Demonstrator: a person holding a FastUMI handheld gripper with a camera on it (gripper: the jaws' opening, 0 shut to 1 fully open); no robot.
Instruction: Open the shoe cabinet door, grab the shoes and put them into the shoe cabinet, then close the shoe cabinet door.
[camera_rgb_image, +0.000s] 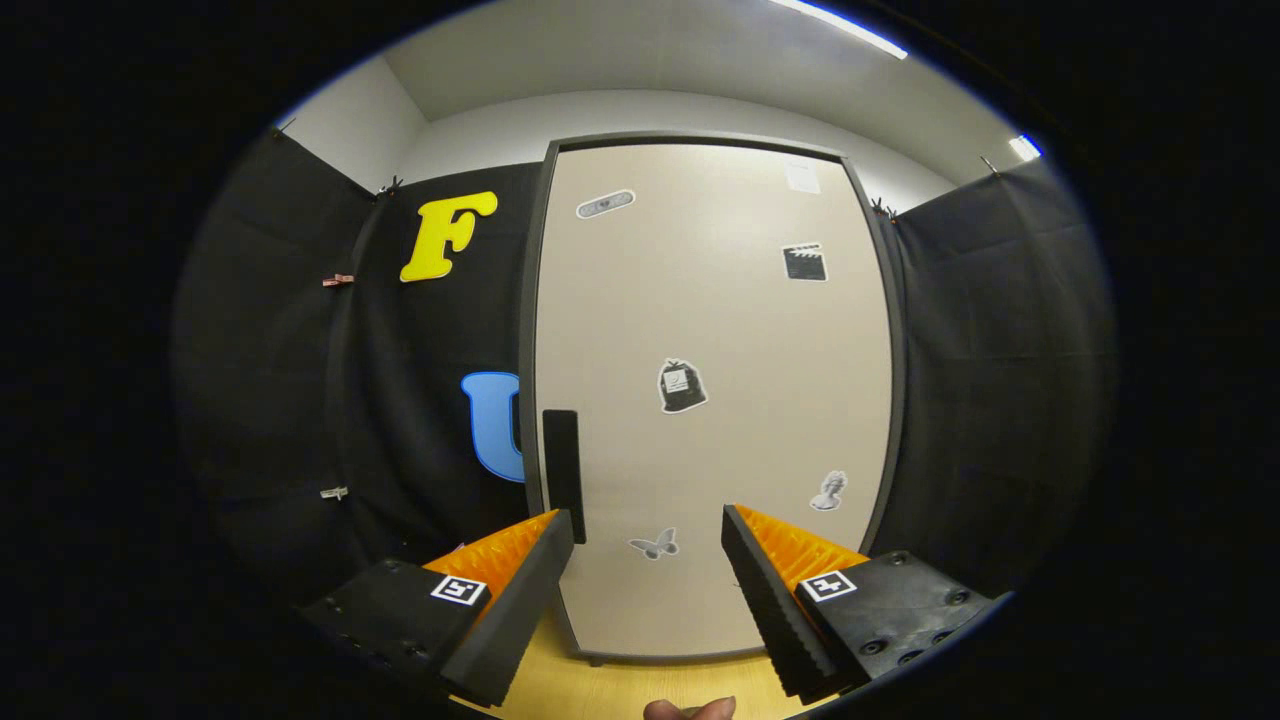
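I have the claw (648, 545) spread wide and holding nothing, pointed square at the shoe cabinet (715, 400), whose door is shut. The dark bar handle (563, 470) runs upright along the door's left edge, just beyond my left finger (520, 590) and nearly touching its tip. Opening the door is the step in hand, I judge. To do it well I should shift left until the handle sits between the fingers, close on its middle, then pull along the arc of the hinge, which I take to be on the right. The door is a smooth, matte beige panel in a dark grey frame, dotted with small flat stickers. The finger faces are ribbed. The floor (600, 690) below looks like pale wood.
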